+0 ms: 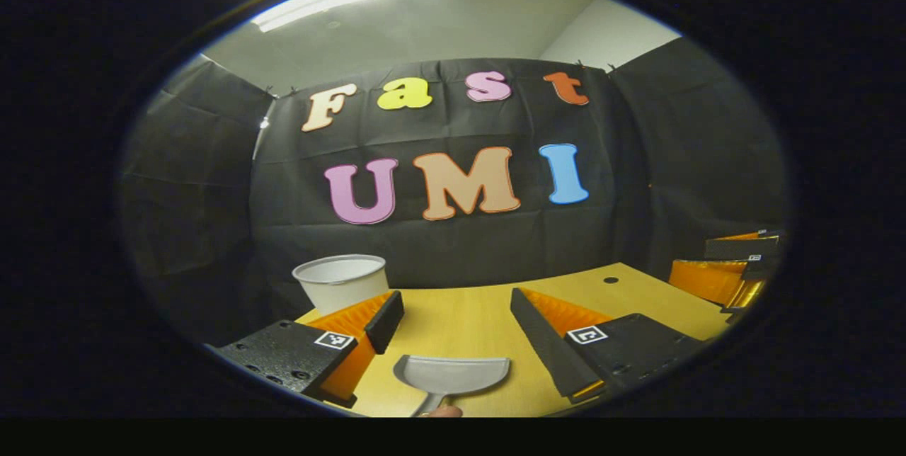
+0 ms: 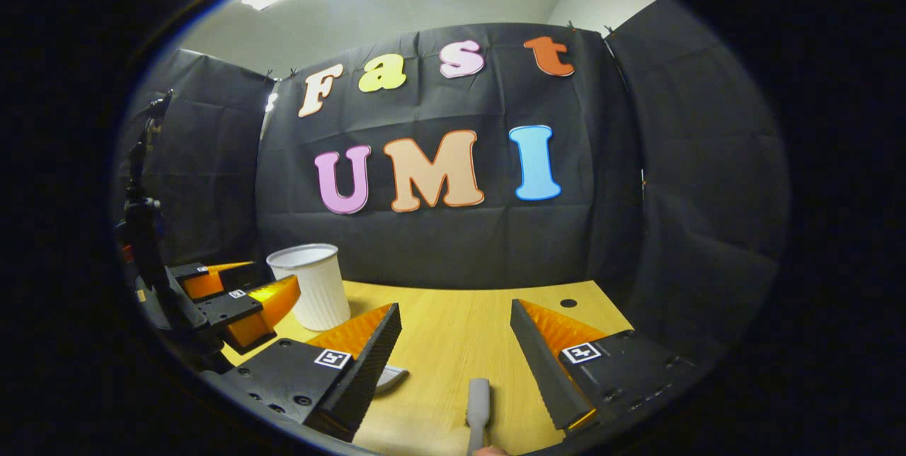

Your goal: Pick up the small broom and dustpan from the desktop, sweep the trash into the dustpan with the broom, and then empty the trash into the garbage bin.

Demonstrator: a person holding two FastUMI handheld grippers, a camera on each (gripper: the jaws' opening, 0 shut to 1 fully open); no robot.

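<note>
Wood desk [image 1: 467,318]: L gripper [image 1: 456,314] over dustpan [image 1: 453,374], R gripper [image 2: 456,335] over broom [image 2: 478,406]; both agape.

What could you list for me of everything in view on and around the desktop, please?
dustpan: one, grey, on the desktop ahead of the open left tongs.
broom handle: one, grey, on the desktop ahead of the open right tongs; bristles out of sight.
garbage bin: one, white, ribbed, far left of the desktop.
desktop: one, light wood, small dark hole at the far right.
left tongs: one, black and orange, apart, holding nothing.
right tongs: one, black and orange, apart, holding nothing.
</note>
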